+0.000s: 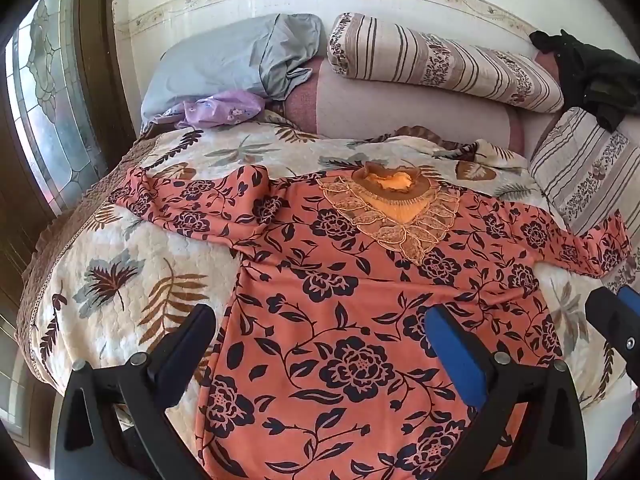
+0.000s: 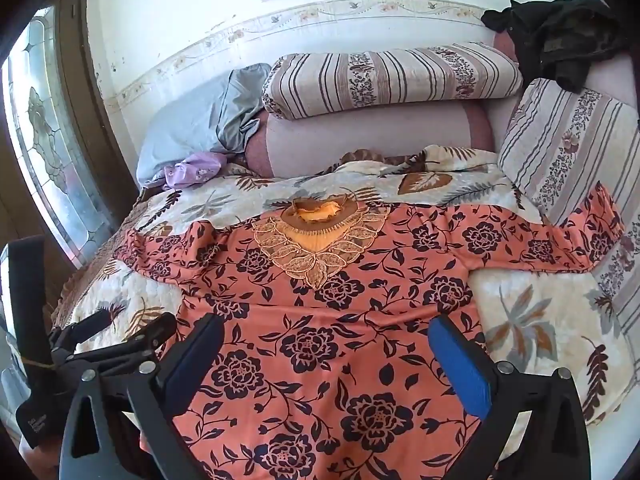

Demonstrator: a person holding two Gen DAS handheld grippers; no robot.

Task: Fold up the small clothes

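An orange top with a dark floral print (image 1: pixel 352 320) lies spread flat, front up, on the leaf-patterned bedspread (image 1: pixel 132 264), sleeves out to both sides, embroidered neckline (image 1: pixel 392 208) far from me. It also shows in the right wrist view (image 2: pixel 320 340). My left gripper (image 1: pixel 320 340) is open and empty above the top's lower body. My right gripper (image 2: pixel 326 348) is open and empty, also above the lower body. The right gripper's fingers (image 1: pixel 616 320) show at the right edge of the left wrist view, and the left gripper (image 2: pixel 120 340) shows at the left of the right wrist view.
Striped cushions (image 1: pixel 440 60) and a blue-grey pillow (image 1: pixel 224 60) lie at the head of the bed, with a purple cloth (image 1: pixel 220 110) and a dark garment (image 1: pixel 592 76). A stained-glass door (image 1: pixel 48 112) is on the left beside the bed edge.
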